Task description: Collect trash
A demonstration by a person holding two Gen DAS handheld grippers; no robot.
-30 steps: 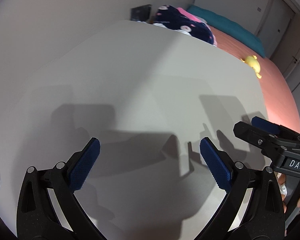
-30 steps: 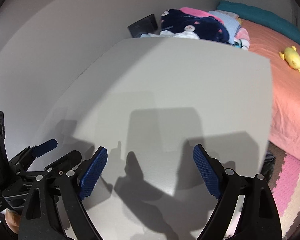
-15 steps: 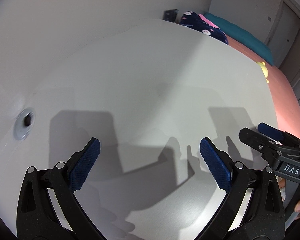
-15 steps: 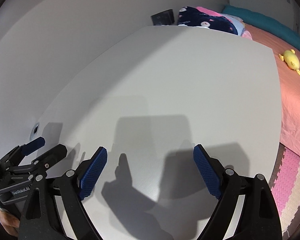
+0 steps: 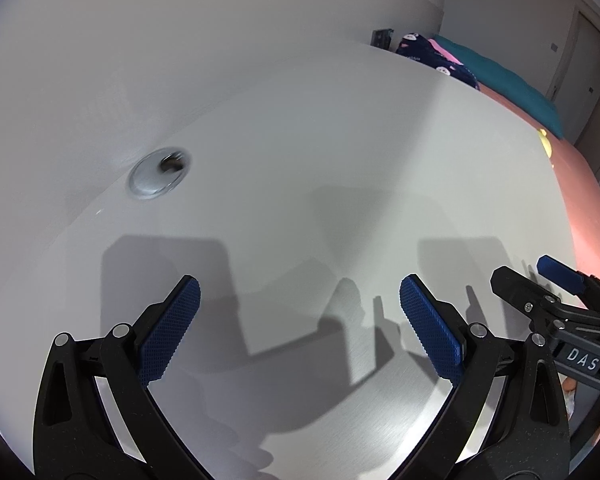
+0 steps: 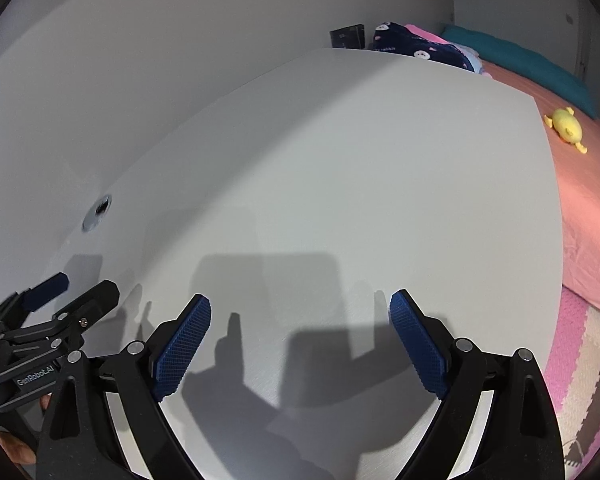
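White table [image 5: 300,180] bare, no trash visible; left gripper [image 5: 300,320], right gripper [image 6: 300,332] jaws apart

- We get even, softish indoor light; the matte white tabletop [image 5: 300,160] is brighter nearby, greyer farther back.
- Overlapping hard-edged shadows fall ahead of the black grippers.
- Heavy fisheye bending, dark vignetted corners, focus mostly sharp.

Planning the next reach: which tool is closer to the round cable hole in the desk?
Left. The left tool hovers just before the cable hole; the right tool is farther, with the hole off beyond the left tool.
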